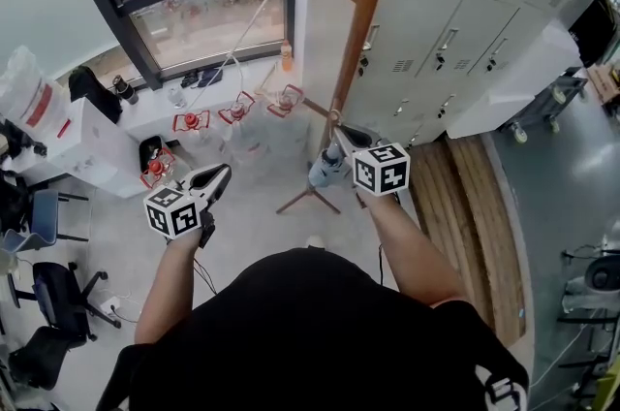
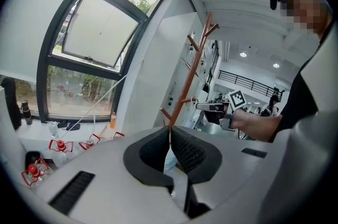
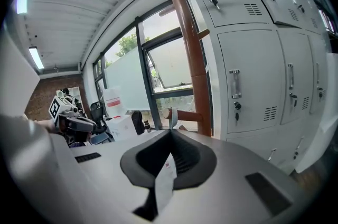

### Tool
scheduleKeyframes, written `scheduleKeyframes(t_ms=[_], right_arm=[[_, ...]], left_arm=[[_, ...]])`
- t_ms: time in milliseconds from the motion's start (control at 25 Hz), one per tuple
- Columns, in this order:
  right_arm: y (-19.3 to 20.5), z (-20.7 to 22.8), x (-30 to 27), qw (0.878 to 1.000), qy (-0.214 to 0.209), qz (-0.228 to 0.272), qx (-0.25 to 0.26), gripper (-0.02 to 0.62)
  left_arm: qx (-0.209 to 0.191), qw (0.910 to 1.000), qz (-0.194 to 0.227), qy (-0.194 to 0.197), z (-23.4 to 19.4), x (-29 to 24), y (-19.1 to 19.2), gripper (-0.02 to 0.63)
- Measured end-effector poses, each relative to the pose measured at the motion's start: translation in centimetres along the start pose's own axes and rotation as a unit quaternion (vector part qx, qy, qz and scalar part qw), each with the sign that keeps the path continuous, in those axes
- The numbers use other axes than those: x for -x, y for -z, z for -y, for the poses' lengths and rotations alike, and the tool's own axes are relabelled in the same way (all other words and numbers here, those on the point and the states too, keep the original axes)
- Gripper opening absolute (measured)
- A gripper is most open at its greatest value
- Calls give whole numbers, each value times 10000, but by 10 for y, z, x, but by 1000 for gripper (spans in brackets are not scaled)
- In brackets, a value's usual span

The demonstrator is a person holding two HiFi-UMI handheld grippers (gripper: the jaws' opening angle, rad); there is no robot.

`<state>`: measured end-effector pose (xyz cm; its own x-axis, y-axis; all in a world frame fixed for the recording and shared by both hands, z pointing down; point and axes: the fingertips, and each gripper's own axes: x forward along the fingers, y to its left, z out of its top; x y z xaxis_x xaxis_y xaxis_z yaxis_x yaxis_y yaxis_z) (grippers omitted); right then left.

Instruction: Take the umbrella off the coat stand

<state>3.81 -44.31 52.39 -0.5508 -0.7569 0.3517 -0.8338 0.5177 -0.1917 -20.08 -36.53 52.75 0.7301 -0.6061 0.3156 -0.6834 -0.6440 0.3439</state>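
Observation:
The brown wooden coat stand point(image 1: 360, 21) rises in front of the lockers. My right gripper point(image 1: 339, 132) is right at its pole, shut on the umbrella's pale strap point(image 3: 171, 118). That strap loops over a low peg point(image 3: 186, 114), and a white tag point(image 3: 166, 178) hangs between the jaws. The folded pale-blue umbrella point(image 1: 324, 170) hangs just below this gripper. My left gripper point(image 1: 221, 174) is held off to the left, apart from the stand, with its jaws shut and nothing in them. In the left gripper view the stand point(image 2: 193, 72) and the right gripper point(image 2: 207, 106) are ahead.
Grey lockers point(image 1: 455, 21) stand behind the stand, with a wooden platform point(image 1: 475, 196) along their foot. Water bottles in red holders point(image 1: 192, 121) sit below the window point(image 1: 194, 12). A white cord point(image 1: 254, 21) slants across. Office chairs point(image 1: 58, 298) are at the left.

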Motion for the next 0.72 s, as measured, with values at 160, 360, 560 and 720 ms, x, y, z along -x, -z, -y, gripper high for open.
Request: scheduleKeyframes(t_ms=[160,360,560,720], right_arm=[[-1,-10,11,10000,11,46,-3,12],[-1,-22,26,9999,35,98,1,12],[2,-32,42,9999,76,139,-19,12],[3,-41,56,9997,137,176,-30,12]], left_arm=[[-16,10000,41,8,6,12,2,31],[-67,9999,79,19,15,26,3,29],[-130,9998,119,46,24,39,4,29],[-176,9997,138,65,28,51,4,29]])
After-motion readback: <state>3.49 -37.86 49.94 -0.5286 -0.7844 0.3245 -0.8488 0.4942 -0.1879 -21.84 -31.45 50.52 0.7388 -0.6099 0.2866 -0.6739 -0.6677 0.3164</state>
